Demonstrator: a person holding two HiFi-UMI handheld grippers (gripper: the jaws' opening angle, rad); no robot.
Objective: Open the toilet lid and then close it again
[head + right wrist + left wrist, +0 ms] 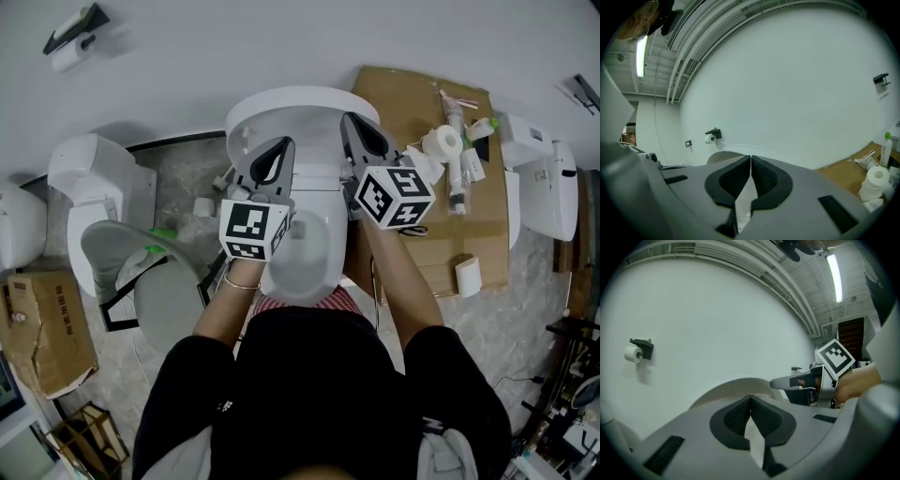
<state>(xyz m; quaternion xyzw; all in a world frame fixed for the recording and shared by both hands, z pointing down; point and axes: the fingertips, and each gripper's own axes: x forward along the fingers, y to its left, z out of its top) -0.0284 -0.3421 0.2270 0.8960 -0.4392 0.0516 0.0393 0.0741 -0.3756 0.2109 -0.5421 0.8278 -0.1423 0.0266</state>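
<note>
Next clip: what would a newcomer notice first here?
A white toilet sits dead centre below the person, its lid raised toward the wall, with the left gripper and right gripper both up at the lid, jaws together. To its right lies a cardboard sheet strewn with a toilet paper roll and bottles.

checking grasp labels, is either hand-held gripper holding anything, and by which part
Nothing is held: the left hand-held gripper and right hand-held gripper both have their jaws shut, with the toilet lid beyond their tips.
</note>
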